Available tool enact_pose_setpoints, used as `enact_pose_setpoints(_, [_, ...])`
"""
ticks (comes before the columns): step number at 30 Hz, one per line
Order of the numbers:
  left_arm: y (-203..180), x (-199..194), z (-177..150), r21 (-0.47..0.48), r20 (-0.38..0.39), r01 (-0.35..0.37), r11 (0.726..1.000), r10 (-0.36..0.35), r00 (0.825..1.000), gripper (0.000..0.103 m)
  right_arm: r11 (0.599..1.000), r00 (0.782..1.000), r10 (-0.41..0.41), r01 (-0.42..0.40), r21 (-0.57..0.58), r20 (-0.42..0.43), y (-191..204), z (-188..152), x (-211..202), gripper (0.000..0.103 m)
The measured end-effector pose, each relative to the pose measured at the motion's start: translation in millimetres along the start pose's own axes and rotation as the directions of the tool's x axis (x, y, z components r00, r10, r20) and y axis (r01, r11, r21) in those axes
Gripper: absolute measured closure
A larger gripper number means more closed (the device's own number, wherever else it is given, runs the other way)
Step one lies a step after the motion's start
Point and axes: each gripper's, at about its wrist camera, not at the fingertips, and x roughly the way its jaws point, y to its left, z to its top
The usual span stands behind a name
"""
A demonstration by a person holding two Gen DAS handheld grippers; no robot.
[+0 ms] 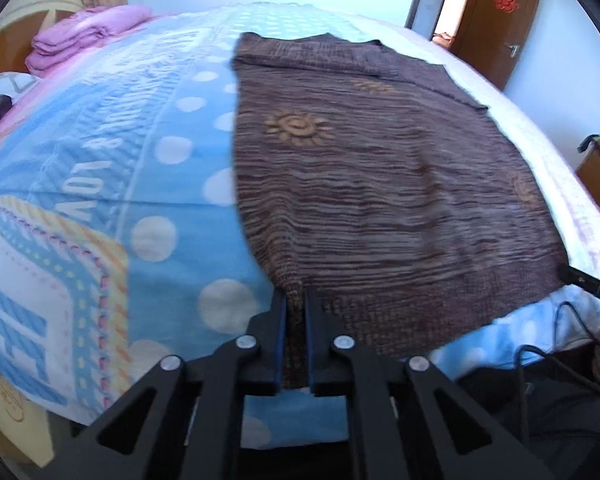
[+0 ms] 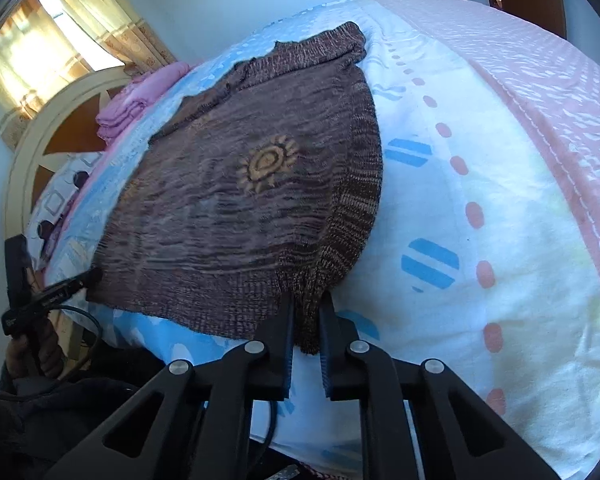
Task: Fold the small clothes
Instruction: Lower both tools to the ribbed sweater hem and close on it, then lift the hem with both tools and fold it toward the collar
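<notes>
- The brown sweater (image 1: 380,200) lies spread flat on the bed (image 1: 100,160), hem toward you.
- Your left gripper (image 1: 296,312) is clamped narrow on the hem's left corner.
- Your right gripper (image 2: 306,320) pinches the hem's right corner between its fingers (image 2: 284,340).
- Folded pink bedding (image 1: 80,36) sits near the headboard.

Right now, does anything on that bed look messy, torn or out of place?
Nothing stands out. The brown sweater lies flat on the patterned bedspread, each near bottom corner pinched by a hand-held gripper: left, right. Pink folded bedding sits neatly beyond.
</notes>
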Motion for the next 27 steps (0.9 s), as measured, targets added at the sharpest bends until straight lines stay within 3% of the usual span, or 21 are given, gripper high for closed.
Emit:
enact_pose_setpoints(6, [9.0,-20.8,12.5,-0.03,0.066,0.038,0.999,-0.036,0.997,0.094,0.997,0.989,0.069,-0.074,0.031,0.127,-5.3,8.5,-28.4,0.093])
enact_pose_setpoints(10, [10.0,-37.1,20.8,-0.021,0.128,0.058,0.998,-0.055,0.99,0.094,0.995,0.991,0.073,-0.079,0.052,0.114,-9.4,8.6,-24.7,0.093])
enact_pose_setpoints(16, [14.1,-43.1,33.0,-0.043,0.144,0.11,0.993,-0.103,0.984,0.094,0.985,0.976,0.144,-0.157,0.068,0.161,-7.2,16.9,-37.4,0.093])
enact_pose_setpoints(27, [11.8,-52.6,76.0,-0.014,0.233,0.148,0.989,-0.141,0.962,0.094,0.99,0.96,0.124,-0.137,0.035,0.252,-1.6,60.2,-57.9,0.094])
